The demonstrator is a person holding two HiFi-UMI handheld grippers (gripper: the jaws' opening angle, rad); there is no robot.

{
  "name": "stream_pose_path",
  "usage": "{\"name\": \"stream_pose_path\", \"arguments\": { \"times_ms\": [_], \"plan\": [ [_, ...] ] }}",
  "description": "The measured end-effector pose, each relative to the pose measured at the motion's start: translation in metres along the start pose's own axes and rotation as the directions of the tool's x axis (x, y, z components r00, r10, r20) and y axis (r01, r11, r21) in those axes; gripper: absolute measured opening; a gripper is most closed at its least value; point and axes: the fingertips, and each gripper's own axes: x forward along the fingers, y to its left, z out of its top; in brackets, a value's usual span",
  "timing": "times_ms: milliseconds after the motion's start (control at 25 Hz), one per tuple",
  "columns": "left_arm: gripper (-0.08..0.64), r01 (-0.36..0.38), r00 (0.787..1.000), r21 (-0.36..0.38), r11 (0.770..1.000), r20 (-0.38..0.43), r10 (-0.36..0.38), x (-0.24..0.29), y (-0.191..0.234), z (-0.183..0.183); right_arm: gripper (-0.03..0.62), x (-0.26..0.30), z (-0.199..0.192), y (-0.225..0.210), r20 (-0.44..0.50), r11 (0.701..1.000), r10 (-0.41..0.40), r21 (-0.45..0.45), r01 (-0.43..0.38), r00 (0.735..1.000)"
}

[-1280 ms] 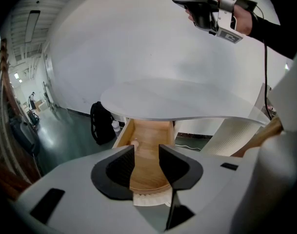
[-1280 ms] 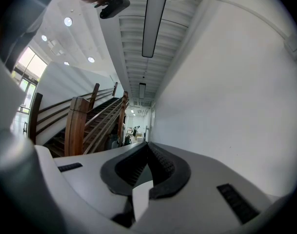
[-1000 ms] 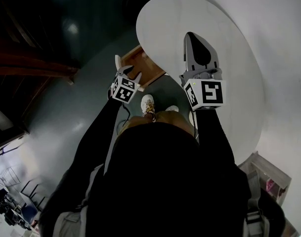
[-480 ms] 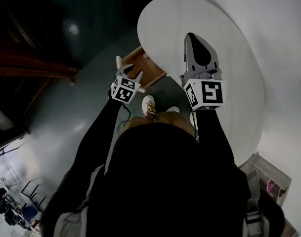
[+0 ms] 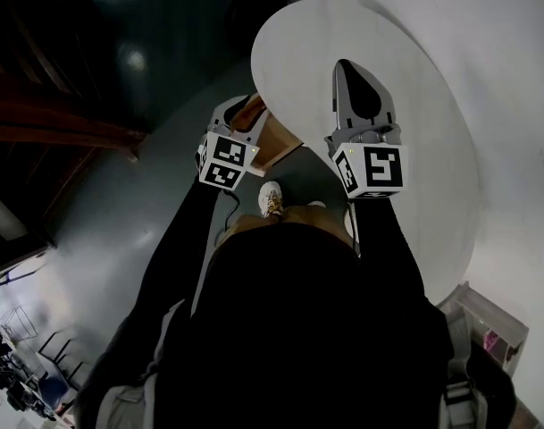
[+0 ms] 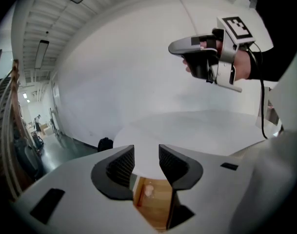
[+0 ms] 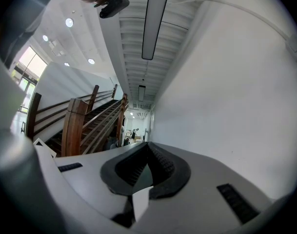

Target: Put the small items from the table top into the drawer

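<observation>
The left gripper hangs over the open wooden drawer, which juts out from under the near-left edge of the round white table. In the left gripper view its jaws stand apart with nothing between them. Straight below the gap, a small pale item lies on the drawer's wooden floor. What kind of item it is can't be made out. The right gripper is held above the table top, well to the right of the drawer, pointing away from the person. Its jaws are pressed together, tips meeting, and they grip nothing. Beyond them the right gripper view shows a wooden staircase on the left and a plain white wall on the right.
</observation>
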Motion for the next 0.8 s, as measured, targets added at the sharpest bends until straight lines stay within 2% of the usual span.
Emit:
{"name": "stream_pose_path", "arguments": {
  "times_ms": [200, 480, 680, 800],
  "plan": [
    [0.167, -0.028, 0.987, 0.007, 1.0, 0.161, 0.026, -0.021, 0.014, 0.067, 0.028, 0.005, 0.006, -0.002, 0.015, 1.0, 0.0, -0.005, 0.0, 1.0],
    [0.167, -0.076, 0.942, 0.06, 0.995, 0.332, 0.052, -0.054, 0.027, 0.144, 0.028, 0.012, 0.012, -0.002, 0.023, 1.0, 0.011, -0.013, -0.01, 1.0],
    [0.166, -0.096, 0.899, 0.077, 0.992, 0.434, 0.053, -0.079, 0.024, 0.182, 0.027, 0.009, 0.016, 0.0, 0.031, 1.0, 0.017, -0.017, -0.016, 0.999],
    [0.135, -0.107, 0.89, 0.083, 0.991, 0.453, 0.058, -0.083, 0.024, 0.189, 0.028, 0.008, 0.016, 0.001, 0.03, 1.0, 0.02, -0.02, -0.02, 0.999]
  ]
}}
